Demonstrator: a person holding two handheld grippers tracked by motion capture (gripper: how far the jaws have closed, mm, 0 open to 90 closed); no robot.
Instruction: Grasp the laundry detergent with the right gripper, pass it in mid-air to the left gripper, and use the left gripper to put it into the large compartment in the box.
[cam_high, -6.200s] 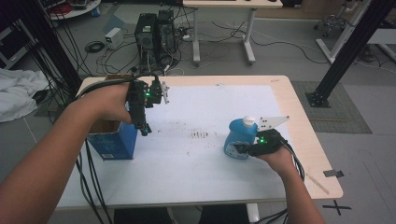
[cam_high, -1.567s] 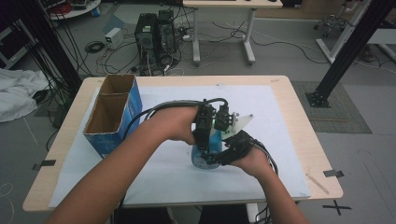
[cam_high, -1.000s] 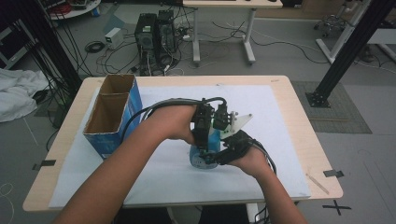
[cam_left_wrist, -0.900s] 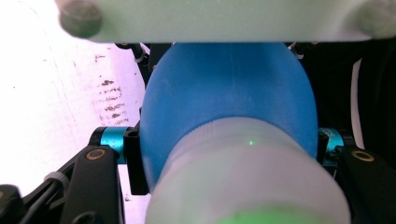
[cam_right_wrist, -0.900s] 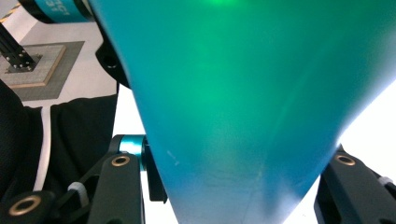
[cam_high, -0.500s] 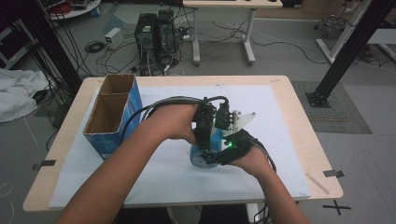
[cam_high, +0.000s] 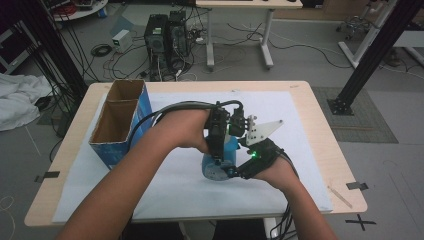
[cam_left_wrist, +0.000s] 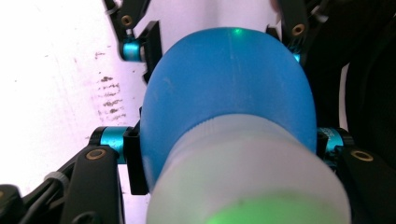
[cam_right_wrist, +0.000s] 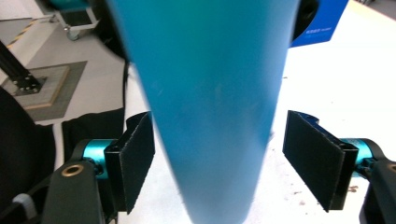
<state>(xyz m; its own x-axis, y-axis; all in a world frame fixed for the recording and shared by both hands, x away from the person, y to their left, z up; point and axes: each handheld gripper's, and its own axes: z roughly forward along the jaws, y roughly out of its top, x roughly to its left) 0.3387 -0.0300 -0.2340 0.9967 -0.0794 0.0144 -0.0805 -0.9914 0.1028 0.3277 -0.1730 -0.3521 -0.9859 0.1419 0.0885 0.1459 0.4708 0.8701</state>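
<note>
White paper covers the wooden worktop (cam_high: 320, 131), with computer towers (cam_high: 167, 31) and loose cables on the floor at twelve o'clock. At nine o'clock stands an open blue cardboard box (cam_high: 119, 125), its two compartments apparently empty. At the centre, the blue bottle (cam_high: 220, 161) is tilted between both hands. The left tool (cam_high: 218, 136) comes down from above, and its own view has the black pads pressed against the bottle's shoulder just below the frosted cap (cam_left_wrist: 252, 177), so it grips the bottle. The right tool (cam_high: 239, 170), at the bottle's four o'clock, stands wide, pads clear of the blue body (cam_right_wrist: 210, 93). By my reading the bottle is mid-handover; carrying it to the box remains.
</note>
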